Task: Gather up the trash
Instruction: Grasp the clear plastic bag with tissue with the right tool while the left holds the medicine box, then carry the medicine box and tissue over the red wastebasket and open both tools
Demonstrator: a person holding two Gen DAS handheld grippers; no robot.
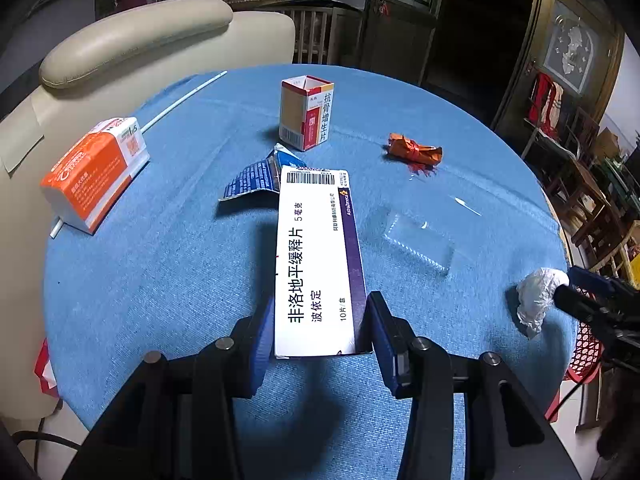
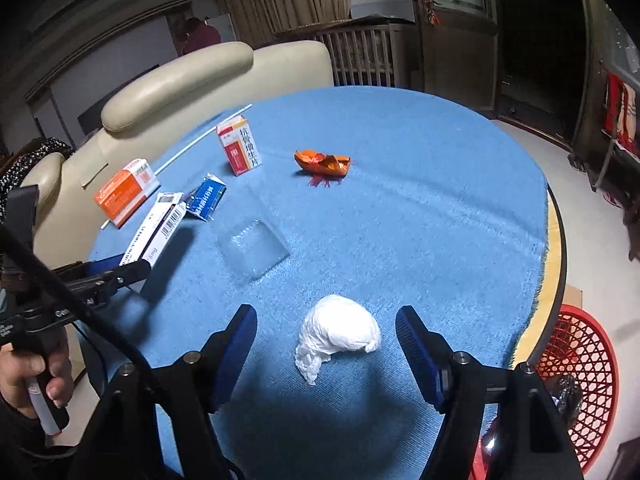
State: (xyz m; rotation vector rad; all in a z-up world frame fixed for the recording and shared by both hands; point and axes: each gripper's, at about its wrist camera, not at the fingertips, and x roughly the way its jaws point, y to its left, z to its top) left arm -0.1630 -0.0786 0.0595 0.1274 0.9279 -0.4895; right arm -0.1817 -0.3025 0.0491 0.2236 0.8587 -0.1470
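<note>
Progress: early. The red basket (image 2: 576, 380) sits on the floor below the table edge, on the right gripper's side; something dark is inside it, can't tell what. Most trash is not yet collected.

Left gripper (image 1: 318, 332): jaws clamped on the near end of the white-and-purple medicine box (image 1: 316, 260), pads on both long sides. Box looks lifted off the blue tablecloth (image 1: 160, 300) — right wrist view shows it tilted up with a shadow under it. It's long, flat, rigid card, barcode on the far end, near end flap looks slightly open. Should hold fine in a side pinch.

Right gripper (image 2: 326, 344): jaws wide apart, straddling the crumpled white wad (image 2: 340, 332), not touching it. Wad looks like tissue or thin plastic, soft, lying on the cloth near the table edge closest to the basket. My read: it's next for this side.

Still on the table, all relative to the held box:
- blue-printed torn carton (image 1: 256, 178), just beyond its far end, touching or nearly so
- upright open-top red-and-white box (image 1: 306, 114), farther beyond
- orange-and-white box (image 1: 96, 172), off to its left, lying on a thin white stick (image 1: 180, 98)
- crumpled orange wrapper (image 1: 414, 150), beyond and to its right
- clear plastic blister tray (image 1: 418, 246), just right of it, hard to see against the cloth
- small white sliver (image 1: 466, 205), past the tray

Roughly seven pieces left, counting the wad, plus the one in hand.
</note>
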